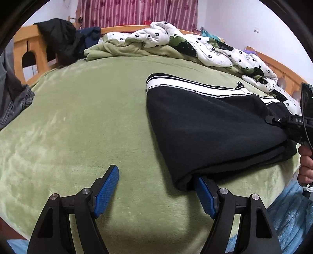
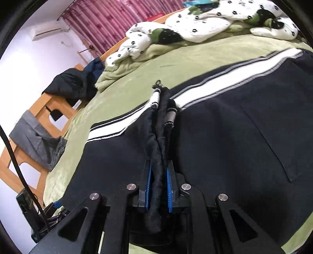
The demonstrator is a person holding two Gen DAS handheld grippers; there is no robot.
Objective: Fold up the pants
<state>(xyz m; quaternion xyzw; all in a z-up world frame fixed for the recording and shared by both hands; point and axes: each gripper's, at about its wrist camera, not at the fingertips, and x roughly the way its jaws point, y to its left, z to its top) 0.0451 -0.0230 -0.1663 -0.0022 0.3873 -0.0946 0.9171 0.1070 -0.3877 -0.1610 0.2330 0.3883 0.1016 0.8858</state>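
Right gripper (image 2: 158, 187) pinches the black pants' (image 1: 211, 125) bunched edge; left gripper (image 1: 158, 187) gapes empty beside them on open green blanket (image 1: 78, 121).

We're in a home bedroom: a wide bed (image 1: 78, 117) under a green fleece blanket fills the view, its wooden frame (image 1: 29, 50) at ten o'clock with dark clothes (image 1: 58, 37) slung over it. A rumpled flower-print quilt (image 1: 215, 46) lies at one o'clock, pink curtains (image 1: 137, 11) hang at twelve, and a wall air conditioner (image 2: 48, 31) sits up at ten in the right view.
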